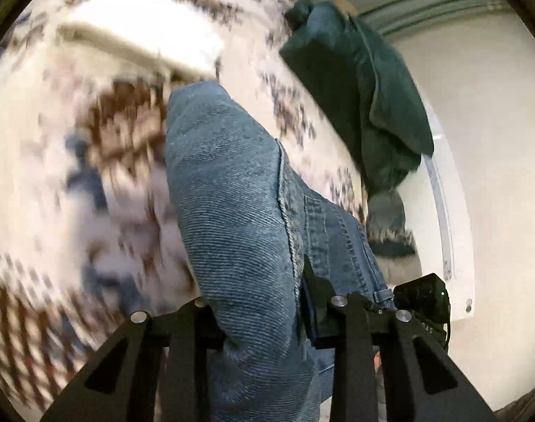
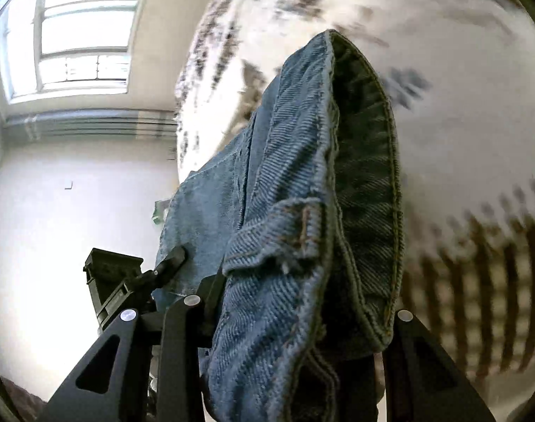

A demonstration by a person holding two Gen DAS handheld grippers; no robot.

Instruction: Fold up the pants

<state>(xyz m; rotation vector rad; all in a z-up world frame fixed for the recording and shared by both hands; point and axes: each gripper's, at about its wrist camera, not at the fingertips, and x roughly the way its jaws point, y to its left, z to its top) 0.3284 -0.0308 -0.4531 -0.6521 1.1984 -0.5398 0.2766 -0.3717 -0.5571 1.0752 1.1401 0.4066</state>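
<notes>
Your left hand-held gripper (image 1: 263,320) is closed on a thick fold of the blue denim pants (image 1: 232,211), which run forward from between its fingers over a blurred, patterned cream-and-brown surface (image 1: 91,140) beyond them, while a dark green garment (image 1: 365,98) hangs ahead and to the right, apart from the denim. Your right hand-held gripper (image 2: 295,313) is likewise clamped on a bunched part of the pants (image 2: 285,193), a hemmed edge and belt loop (image 2: 304,223) rising just ahead of its fingers. Holding the cloth at two spread points likely keeps it lifted and taut, so it can be laid flat for a fold.
</notes>
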